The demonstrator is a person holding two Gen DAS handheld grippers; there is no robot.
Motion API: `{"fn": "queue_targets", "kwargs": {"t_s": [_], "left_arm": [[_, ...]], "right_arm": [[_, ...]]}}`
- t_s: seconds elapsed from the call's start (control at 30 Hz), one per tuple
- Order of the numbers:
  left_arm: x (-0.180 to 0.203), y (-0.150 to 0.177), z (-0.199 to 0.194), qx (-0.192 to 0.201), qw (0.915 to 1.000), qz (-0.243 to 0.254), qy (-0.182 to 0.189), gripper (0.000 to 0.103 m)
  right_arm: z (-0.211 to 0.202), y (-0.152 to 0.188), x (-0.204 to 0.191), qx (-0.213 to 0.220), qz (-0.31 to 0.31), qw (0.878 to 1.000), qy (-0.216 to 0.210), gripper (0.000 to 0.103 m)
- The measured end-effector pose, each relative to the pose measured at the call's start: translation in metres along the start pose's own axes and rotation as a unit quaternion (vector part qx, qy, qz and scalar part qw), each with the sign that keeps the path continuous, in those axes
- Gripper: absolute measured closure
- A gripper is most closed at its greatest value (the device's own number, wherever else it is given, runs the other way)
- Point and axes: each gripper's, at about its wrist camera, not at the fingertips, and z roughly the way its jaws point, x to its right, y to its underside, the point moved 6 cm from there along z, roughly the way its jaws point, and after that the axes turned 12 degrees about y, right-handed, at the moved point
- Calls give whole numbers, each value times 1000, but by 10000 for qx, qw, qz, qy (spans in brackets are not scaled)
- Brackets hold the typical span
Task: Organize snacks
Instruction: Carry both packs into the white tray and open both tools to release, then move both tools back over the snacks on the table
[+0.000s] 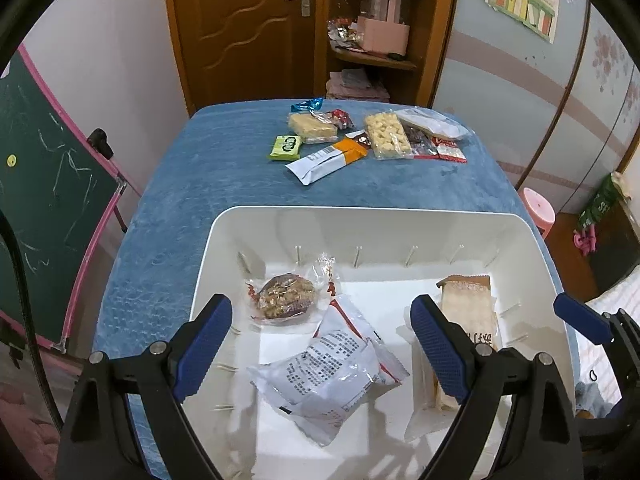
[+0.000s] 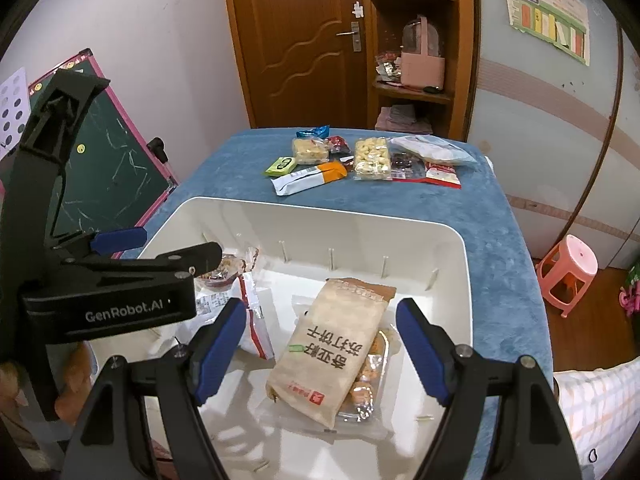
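Note:
A white bin stands on the blue-covered table. Inside it lie a clear-wrapped walnut snack, a white printed packet and a tan cracker pack resting on a clear tray of snacks. My left gripper hangs open over the bin's left half, above the white packet, holding nothing. My right gripper is open over the cracker pack, with its pads clear of it. Loose snacks sit at the table's far end, among them an orange-and-white bar, a green pack and a tray of pale puffs.
A green chalkboard with a pink frame leans at the left of the table. A pink stool stands on the right. Behind the table are a wooden door and shelves. Bare blue cloth lies between bin and snack pile.

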Motion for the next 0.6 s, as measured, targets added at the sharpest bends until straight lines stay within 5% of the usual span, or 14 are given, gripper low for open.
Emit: {"fn": "queue_targets", "kwargs": {"t_s": [0.6], "left_arm": [[-24,-6,-28,409,9990,-60,146,13]], "right_arm": [[-4,-8,-28,-40,-78,9995,318,25]]}}
